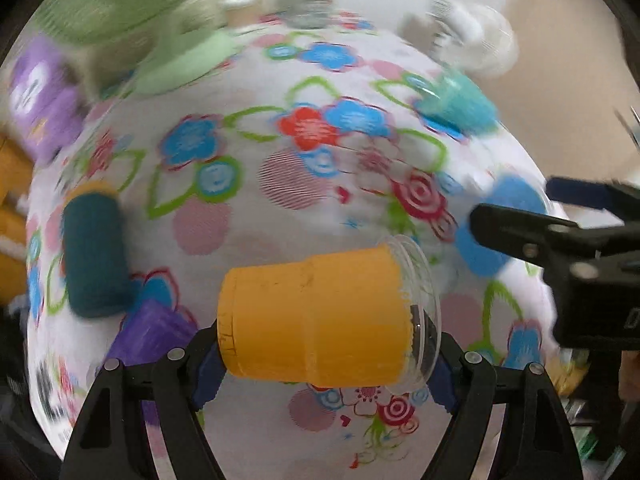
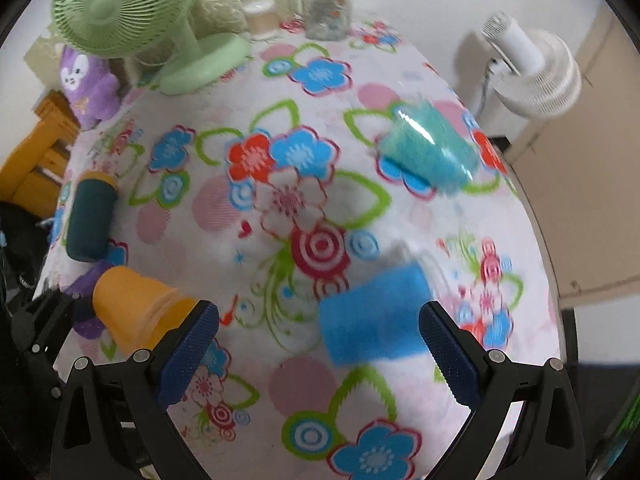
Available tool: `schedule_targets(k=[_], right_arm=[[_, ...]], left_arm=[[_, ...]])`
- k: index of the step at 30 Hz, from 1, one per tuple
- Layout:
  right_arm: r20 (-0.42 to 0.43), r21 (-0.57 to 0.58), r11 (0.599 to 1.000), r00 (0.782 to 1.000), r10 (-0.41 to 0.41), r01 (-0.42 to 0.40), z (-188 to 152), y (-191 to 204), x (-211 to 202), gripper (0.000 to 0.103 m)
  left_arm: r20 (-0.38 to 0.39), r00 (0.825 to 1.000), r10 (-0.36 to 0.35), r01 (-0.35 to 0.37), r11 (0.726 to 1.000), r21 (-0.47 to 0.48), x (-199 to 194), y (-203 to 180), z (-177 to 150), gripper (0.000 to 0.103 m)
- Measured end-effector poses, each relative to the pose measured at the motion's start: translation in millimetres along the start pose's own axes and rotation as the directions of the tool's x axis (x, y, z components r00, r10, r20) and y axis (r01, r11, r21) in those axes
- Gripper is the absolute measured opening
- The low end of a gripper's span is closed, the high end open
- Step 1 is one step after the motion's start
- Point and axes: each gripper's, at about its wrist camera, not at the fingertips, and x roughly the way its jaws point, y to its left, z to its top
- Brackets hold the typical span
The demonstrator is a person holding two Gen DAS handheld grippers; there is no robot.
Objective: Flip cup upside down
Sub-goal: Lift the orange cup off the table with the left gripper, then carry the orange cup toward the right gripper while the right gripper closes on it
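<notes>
My left gripper is shut on an orange cup and holds it sideways above the flowered tablecloth, its clear rim to the right. The same cup shows at the lower left in the right wrist view. My right gripper is open and empty, with a blue cup lying on its side between and just beyond its fingers. The blue cup also shows at the right in the left wrist view, behind the right gripper's fingers.
A dark teal cup lies at the table's left edge, a purple cup next to it. A light teal cup lies far right. A green fan, a purple plush toy and a glass jar stand at the back.
</notes>
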Motion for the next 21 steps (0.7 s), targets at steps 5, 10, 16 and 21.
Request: schedule_targets(k=[5, 10, 16, 21], right_arm=[[-0.009, 0.081, 0.995, 0.999, -0.051, 0.052, -20, -8, -1, 0.101], [-0.029, 0.155, 0.984, 0.996, -0.086, 0.089, -35, -15, 3, 0.101], [-0.037, 0.180, 0.979, 0.995, -0.092, 0.097, -42, -14, 7, 0.101], [-0.029, 0.149, 0.987, 0.998, -0.050, 0.054, -37, -7, 3, 0.101]], left_arm=[[-0.007, 0.997, -0.071, 0.071, 0.983, 0.171, 9, -14, -2, 0.083], [-0.039, 0.991, -0.128, 0.134, 0.955, 0.264, 21, -24, 0, 0.083], [-0.122, 0.980, -0.157, 0.187, 0.936, 0.299, 39, -29, 1, 0.094], [-0.125, 0.983, -0.134, 0.164, 0.948, 0.272, 36, -26, 0, 0.097]])
